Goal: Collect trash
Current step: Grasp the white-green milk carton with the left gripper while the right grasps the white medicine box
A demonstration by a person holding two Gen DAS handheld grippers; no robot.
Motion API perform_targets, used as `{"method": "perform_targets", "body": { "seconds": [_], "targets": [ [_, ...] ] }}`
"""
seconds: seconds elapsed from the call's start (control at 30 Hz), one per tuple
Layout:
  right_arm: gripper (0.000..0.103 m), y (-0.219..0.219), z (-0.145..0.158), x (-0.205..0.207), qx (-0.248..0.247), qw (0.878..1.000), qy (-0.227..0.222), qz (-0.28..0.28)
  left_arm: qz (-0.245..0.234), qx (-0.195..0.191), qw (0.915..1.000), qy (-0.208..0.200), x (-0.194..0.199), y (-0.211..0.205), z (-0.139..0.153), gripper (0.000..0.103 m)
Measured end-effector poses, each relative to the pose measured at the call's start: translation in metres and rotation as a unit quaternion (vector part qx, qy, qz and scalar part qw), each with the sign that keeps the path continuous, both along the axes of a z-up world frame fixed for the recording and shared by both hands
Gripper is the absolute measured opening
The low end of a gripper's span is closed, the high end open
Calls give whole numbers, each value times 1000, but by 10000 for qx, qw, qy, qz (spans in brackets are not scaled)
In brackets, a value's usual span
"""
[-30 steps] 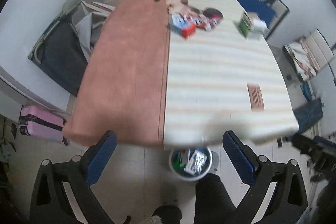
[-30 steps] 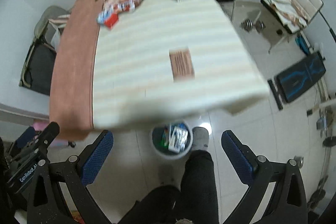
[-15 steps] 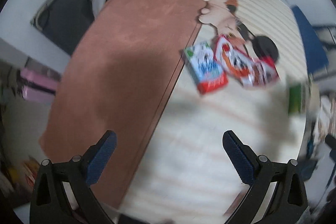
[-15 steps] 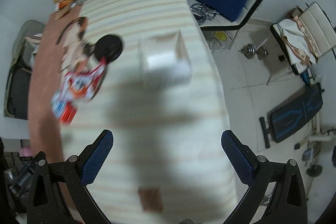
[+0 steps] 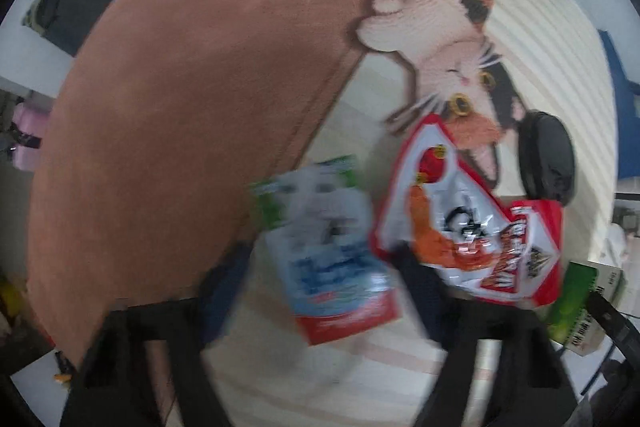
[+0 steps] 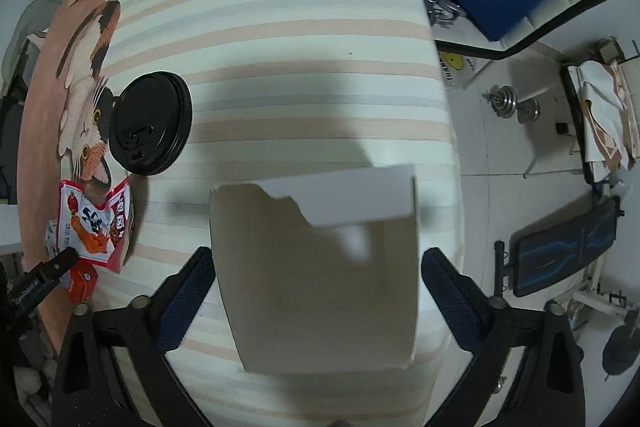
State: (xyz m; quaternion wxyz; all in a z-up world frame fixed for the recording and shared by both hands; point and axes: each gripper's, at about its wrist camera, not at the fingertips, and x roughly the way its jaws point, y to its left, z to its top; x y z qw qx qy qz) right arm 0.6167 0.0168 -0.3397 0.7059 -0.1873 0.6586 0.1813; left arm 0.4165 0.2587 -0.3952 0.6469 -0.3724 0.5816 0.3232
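My left gripper [image 5: 324,291] is spread, straddling one blue-white-red carton [image 5: 332,255]. At its 2 o'clock: one red snack wrapper [image 5: 472,227], print too blurred to read. One black cup lid [image 6: 151,123] at my right view's 10 o'clock. My right gripper [image 6: 316,303] is spread around one torn cardboard box [image 6: 320,279], pads not touching, no legible label.

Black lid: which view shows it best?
The right wrist view: the black lid lies whole and sharp on the striped cloth. The left wrist view shows it edge-on, blurred, past the red wrapper.
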Motion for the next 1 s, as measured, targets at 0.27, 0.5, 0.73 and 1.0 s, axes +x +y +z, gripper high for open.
{"method": "perform_targets", "body": {
  "seconds": [0.27, 0.5, 0.73, 1.0],
  "targets": [
    [76, -9, -3, -10, 16, 9998, 106, 186, -579, 305, 9979, 28, -22, -40, 13, 51],
    [77, -34, -12, -64, -138, 9963, 446, 723, -958, 78, 9952, 169, -75, -96, 2, 54],
    [79, -32, -16, -82, -329, 9958, 254, 817, -905, 146, 9958, 86, -93, -99, -5, 54],
    [76, -52, -16, -111, -381, 9924, 462, 1079, -1393, 198, 9901, -4, -111, -152, 21, 53]
  ]
}}
